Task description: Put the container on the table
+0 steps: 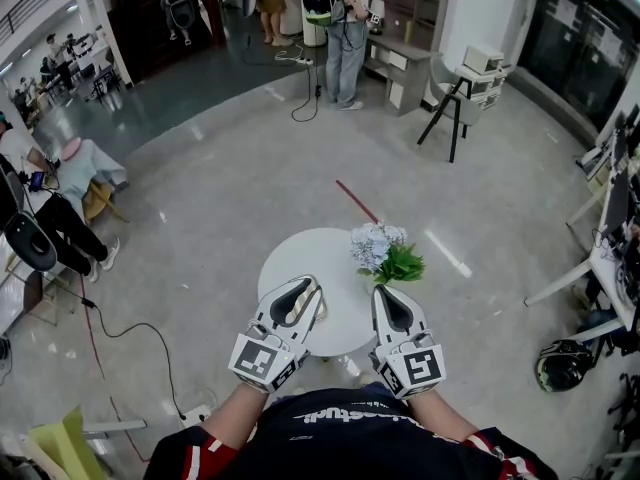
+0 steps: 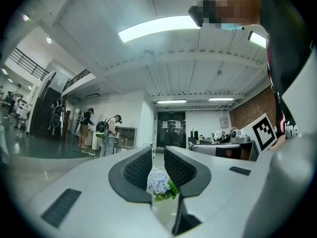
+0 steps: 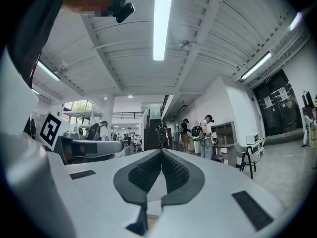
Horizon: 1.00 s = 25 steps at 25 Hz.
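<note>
While flowers (image 1: 376, 245) sit in a pale vase (image 2: 165, 209), round table (image 1: 300, 256)

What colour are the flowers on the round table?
Pale blue-white flowers with green leaves, clearest in the head view.

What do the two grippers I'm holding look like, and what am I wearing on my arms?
The left gripper and the right gripper look the same: white shells tapering toward the tips, with dark grey ribbed pads lining the jaws. Each has a cube with black-and-white square markers at its back end. No cables show. The sleeves are dark with red and white stripes.
</note>
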Tool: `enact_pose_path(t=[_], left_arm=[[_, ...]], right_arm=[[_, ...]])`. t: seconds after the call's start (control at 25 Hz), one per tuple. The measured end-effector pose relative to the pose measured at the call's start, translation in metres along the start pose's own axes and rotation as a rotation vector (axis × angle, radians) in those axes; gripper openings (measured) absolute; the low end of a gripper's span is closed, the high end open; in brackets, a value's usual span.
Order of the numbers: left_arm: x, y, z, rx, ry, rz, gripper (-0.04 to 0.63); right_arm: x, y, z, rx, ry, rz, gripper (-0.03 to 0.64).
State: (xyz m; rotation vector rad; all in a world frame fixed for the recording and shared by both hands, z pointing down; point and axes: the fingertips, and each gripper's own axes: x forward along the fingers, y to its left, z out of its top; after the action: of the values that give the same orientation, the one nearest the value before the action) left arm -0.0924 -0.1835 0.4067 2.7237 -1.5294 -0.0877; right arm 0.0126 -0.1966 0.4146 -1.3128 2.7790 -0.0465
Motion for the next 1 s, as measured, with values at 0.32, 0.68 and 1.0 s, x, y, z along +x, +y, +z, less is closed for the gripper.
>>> enact_pose_path(t=[0.32, 0.68, 1.0], left_arm=[[0.0027, -0.0072, -0.0014, 0.007, 0.002, -0.014, 0.048], [0.0025, -0.0061, -0.0019, -0.014, -0.008, -0.011, 0.025], [0.0012, -0.0058, 0.0024, -0.028, -0.008, -0.013, 0.025]], right_arm=[[0.0016, 0.0032, 0.0026, -0.005, -0.005, 0.016, -0.002], [0.0019, 0.0046, 0.0027, -0.008, -0.006, 0.020, -0.002], [0.0024, 0.0074, 0.0032, -0.024, 0.005, 0.021, -0.002]])
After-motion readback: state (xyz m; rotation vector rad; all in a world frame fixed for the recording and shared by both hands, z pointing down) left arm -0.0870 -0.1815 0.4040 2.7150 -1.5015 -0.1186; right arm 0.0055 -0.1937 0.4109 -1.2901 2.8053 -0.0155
